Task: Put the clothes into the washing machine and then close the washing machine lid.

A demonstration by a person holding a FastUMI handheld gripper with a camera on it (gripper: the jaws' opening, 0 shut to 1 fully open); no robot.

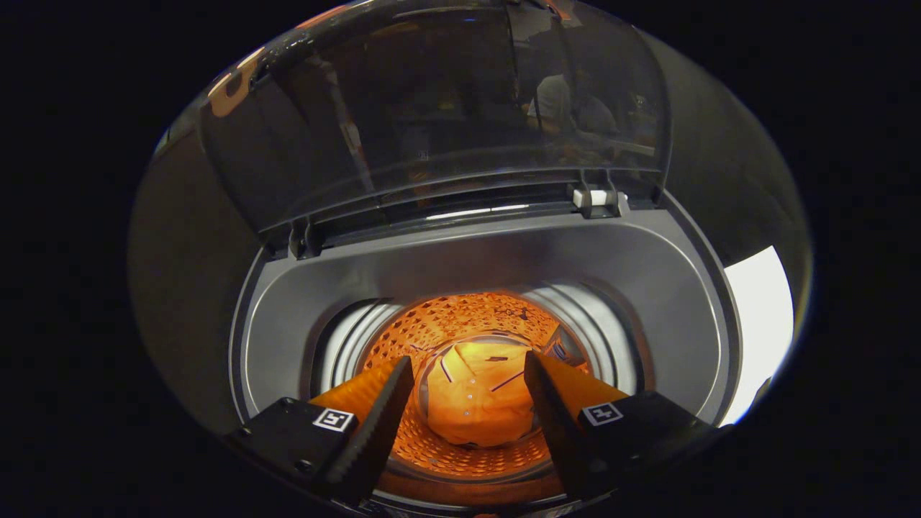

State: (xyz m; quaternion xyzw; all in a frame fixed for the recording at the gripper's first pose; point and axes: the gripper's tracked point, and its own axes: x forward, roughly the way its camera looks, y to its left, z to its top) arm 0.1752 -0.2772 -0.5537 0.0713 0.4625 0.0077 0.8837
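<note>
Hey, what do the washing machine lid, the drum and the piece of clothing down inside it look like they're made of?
Lid: probably smoked clear plastic or glass, glossy, since it mirrors the room. Drum: likely perforated metal, judging by its hole pattern and sheen. Clothing: soft woven fabric, with folds and what look like small buttons; the orange glow hides its true colour. The gripper hangs open above it, holding nothing.

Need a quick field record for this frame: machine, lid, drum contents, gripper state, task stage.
machine: top-loading washing machine, viewed from above its opening
lid: transparent lid raised, hinged at the far side
drum: perforated drum lit orange
contents: folded garment lying at the drum bottom
gripper: gripper over the opening, fingers apart, holding nothing; garment seen between them, well below
stage: clothes in, lid not yet closed
</note>
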